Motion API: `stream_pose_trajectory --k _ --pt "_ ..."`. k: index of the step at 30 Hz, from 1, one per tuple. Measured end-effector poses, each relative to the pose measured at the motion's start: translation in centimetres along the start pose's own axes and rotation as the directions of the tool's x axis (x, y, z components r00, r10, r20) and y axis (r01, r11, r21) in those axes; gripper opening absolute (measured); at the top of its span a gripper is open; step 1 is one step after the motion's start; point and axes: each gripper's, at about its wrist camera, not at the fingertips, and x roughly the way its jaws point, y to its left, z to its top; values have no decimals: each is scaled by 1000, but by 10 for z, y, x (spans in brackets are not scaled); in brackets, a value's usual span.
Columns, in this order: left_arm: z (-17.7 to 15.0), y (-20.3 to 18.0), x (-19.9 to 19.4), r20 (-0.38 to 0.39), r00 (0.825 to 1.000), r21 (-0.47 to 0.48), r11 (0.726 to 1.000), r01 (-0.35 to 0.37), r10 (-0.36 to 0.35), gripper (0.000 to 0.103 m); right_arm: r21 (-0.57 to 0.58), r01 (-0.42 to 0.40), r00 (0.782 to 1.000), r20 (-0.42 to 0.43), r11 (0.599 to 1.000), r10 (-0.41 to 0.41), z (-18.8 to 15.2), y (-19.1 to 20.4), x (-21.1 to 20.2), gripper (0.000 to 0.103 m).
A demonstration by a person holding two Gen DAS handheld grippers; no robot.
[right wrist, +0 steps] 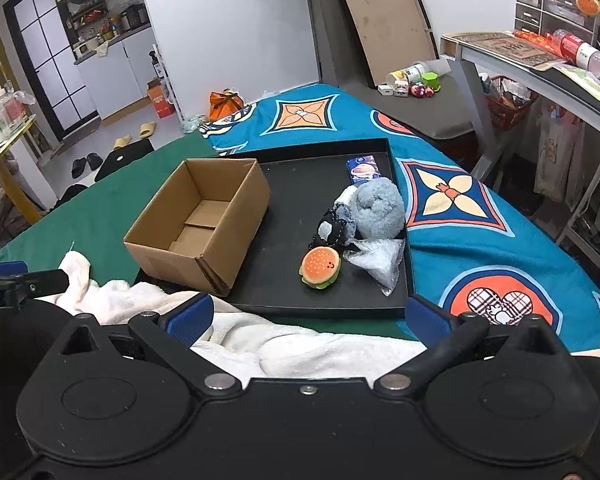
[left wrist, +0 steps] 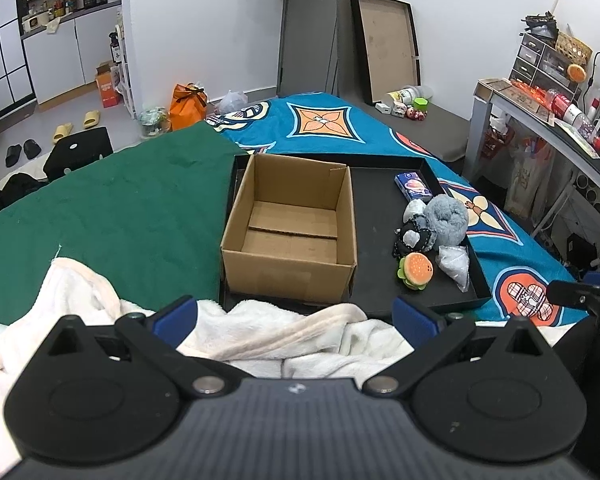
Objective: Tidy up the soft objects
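An empty open cardboard box (left wrist: pixel 288 236) (right wrist: pixel 204 220) stands in the left part of a black tray (left wrist: pixel 380 216) (right wrist: pixel 296 188). On the tray's right side lie a burger plush (left wrist: pixel 416 270) (right wrist: pixel 320 266), a grey fluffy plush (left wrist: pixel 446 216) (right wrist: pixel 378 208), a black-and-white plush (left wrist: pixel 414 236) (right wrist: pixel 332 230), a clear plastic bag (left wrist: pixel 456 266) (right wrist: pixel 378 260) and a small blue carton (left wrist: pixel 414 186) (right wrist: pixel 362 170). A white fleece blanket (left wrist: pixel 280 332) (right wrist: pixel 300 344) is bunched in front of the tray. My left gripper (left wrist: pixel 300 314) and right gripper (right wrist: pixel 309 315) hover open over it, holding nothing.
The tray rests on a bed with a green cloth (left wrist: pixel 120 208) on the left and a blue patterned cover (right wrist: pixel 480 240) on the right. A cluttered desk (left wrist: pixel 540 112) stands to the right. A large flat lid (left wrist: pixel 388 44) leans on the back wall.
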Motion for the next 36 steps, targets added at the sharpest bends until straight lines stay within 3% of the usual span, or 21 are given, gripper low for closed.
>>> stream_pose_trajectory --k 24,28,31,36 --pt "-2 -7 -6 19 1000 13 1000 -5 5 103 27 5 1000 26 1000 -6 1 -8 -4 103" --pt "-1 -6 -6 22 1000 11 1000 -1 1 103 43 -5 1000 20 999 4 1 -10 -4 103" --pt "-1 -6 -7 27 1000 13 1000 2 -2 103 79 -63 998 27 995 61 3 -13 -8 103" --pt "1 -5 -5 25 1000 11 1000 8 -9 103 75 -40 999 31 996 38 4 -12 -8 103"
